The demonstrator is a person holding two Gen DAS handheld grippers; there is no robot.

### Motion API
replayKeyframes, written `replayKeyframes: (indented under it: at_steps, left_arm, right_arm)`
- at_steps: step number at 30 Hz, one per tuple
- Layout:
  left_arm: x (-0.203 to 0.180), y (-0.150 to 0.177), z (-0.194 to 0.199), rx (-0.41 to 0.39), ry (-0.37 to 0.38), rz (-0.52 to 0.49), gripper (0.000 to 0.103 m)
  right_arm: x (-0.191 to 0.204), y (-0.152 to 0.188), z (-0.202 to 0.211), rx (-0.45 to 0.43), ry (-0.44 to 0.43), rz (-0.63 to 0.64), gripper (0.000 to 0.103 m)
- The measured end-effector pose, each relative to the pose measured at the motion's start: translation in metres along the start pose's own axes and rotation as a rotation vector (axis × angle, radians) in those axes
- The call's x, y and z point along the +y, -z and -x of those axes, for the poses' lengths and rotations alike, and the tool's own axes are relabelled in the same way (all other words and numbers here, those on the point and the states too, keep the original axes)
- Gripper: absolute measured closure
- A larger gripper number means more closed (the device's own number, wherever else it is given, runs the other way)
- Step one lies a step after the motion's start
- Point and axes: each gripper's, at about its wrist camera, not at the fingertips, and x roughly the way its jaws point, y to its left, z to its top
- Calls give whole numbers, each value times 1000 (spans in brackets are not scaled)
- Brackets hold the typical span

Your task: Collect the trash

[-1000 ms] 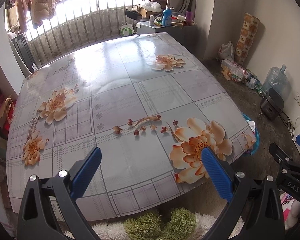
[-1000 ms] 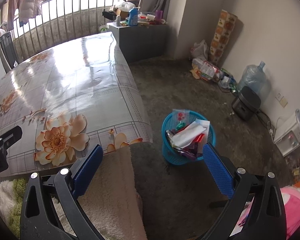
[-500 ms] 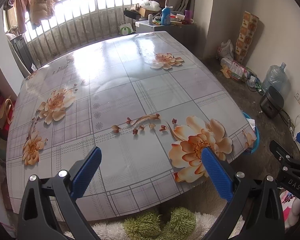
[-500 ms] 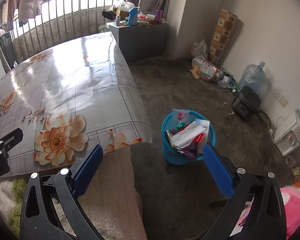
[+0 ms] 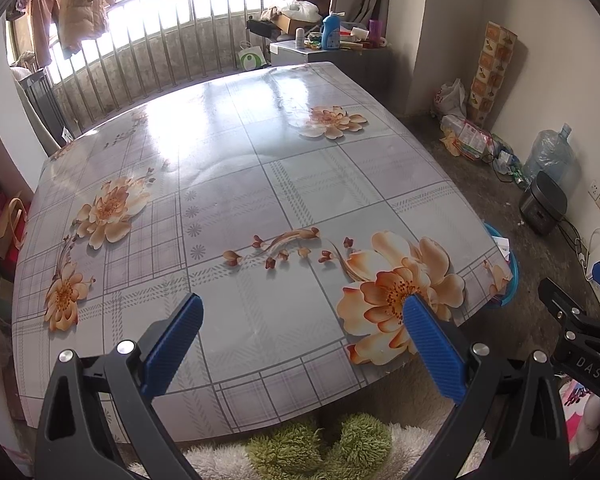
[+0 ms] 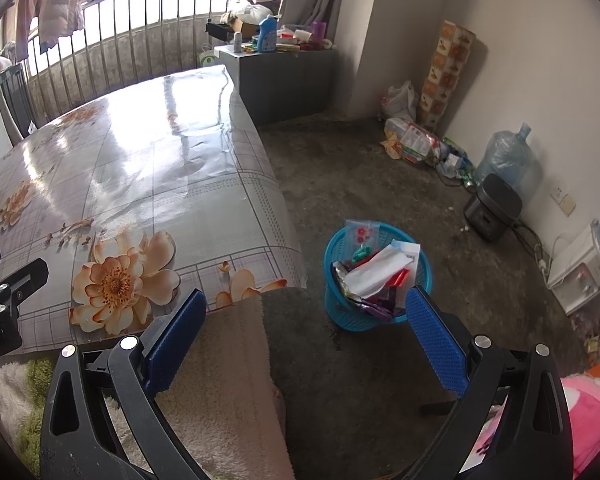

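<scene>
The trash (image 6: 374, 270) sits heaped in the blue basket (image 6: 340, 312), which stands on the floor just ahead of our right tongs (image 6: 306, 334), between the two blue pads and a little toward the right one. We judge the collecting is about done: wrappers, a white paper sleeve and a small clear bag with red dots fill the basket above its rim, though what lies lower in it we cannot make out.

Our right tongs are spread wide with nothing between the pads, aimed down at the basket, as they would be after a drop. Just left of them the counter (image 6: 148, 184) ends at its hanging floral cover, so the basket is parked within easy reach of the corner.

Our left tongs (image 5: 302, 344) are likewise wide apart and empty, held over the counter's near edge. The surface ahead of them shows only the printed flowers, with the basket rim (image 5: 514, 280) peeking out beyond the corner to their right.
</scene>
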Motion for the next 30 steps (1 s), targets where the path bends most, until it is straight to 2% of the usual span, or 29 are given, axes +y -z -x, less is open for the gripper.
replayKeyframes:
  at_steps: [30]
  left_arm:
    - [2, -3, -1, 15, 6, -4, 5]
  right_arm:
    - [-1, 0, 0, -3, -6, -6, 7]
